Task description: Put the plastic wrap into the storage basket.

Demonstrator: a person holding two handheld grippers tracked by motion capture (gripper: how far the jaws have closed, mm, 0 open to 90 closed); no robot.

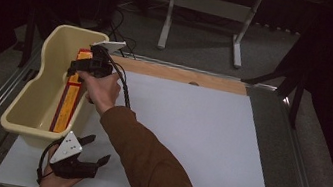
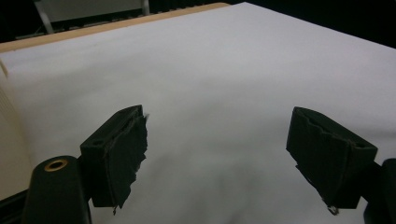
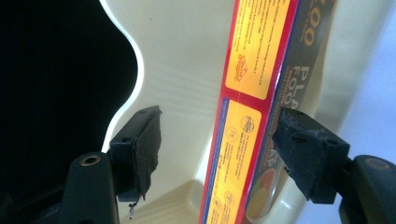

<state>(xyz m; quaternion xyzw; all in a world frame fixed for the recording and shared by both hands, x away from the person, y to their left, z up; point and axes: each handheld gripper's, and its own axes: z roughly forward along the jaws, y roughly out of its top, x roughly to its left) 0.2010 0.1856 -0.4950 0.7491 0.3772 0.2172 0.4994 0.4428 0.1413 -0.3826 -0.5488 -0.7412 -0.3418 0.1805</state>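
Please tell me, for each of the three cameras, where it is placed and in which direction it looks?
High view: above the person's side, looking forward and down on the white table; both hands and a brown sleeve show.
Left gripper view: on the left tongs, facing the bare table; open jaws.
Right gripper view: on the right tongs, facing into the cream tub; jaws astride the long box.
Shared: high and right views show tub and box.

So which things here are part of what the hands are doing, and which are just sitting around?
Part of the job:
- long yellow and red box, lying in the tub
- cream plastic tub
- right gripper, jaws open either side of the box

Just there:
- left gripper, open over the white sheet
- grey table frame on the floor behind
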